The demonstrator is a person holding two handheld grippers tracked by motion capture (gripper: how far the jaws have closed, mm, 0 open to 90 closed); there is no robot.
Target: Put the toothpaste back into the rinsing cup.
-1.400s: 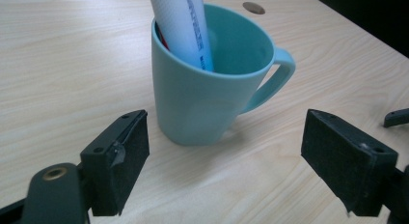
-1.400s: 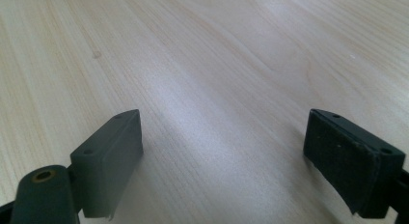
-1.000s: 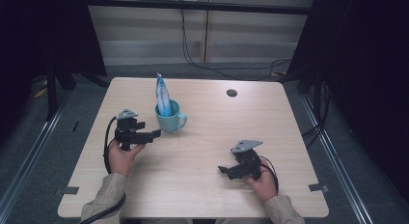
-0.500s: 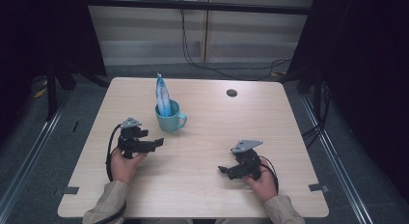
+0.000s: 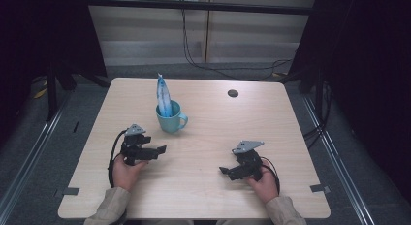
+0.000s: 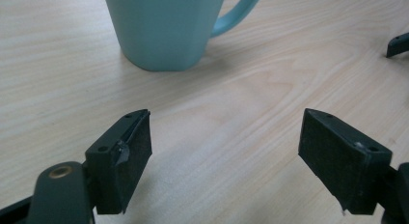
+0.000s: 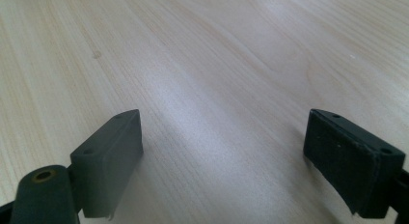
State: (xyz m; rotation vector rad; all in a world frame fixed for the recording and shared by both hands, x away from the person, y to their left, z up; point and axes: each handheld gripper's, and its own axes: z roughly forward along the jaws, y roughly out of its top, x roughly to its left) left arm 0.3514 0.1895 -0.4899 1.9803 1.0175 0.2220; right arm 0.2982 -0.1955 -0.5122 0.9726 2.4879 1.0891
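A teal mug (image 5: 169,119) stands upright near the middle of the wooden table (image 5: 203,186), with a blue and white tube-like packet (image 5: 164,96) sticking up out of it. My left gripper (image 5: 161,150) rests low at the table's left, below the mug, open with nothing between its jaws. In the left gripper view the mug (image 6: 164,28) rises just beyond the left gripper (image 6: 224,137), its handle (image 6: 236,11) to the right. My right gripper (image 5: 224,170) lies at the front right, open and empty; in its own view the right gripper (image 7: 224,137) faces bare wood.
A small dark round hole or disc (image 5: 232,93) sits near the table's far edge, right of centre. Cables trail from both grippers. Dark frame posts and floor surround the table. A tip of the other gripper (image 6: 398,44) shows at the right edge of the left gripper view.
My left gripper has drawn back from beside the mug toward the table's front left and sunk lower. The right gripper has stayed put.
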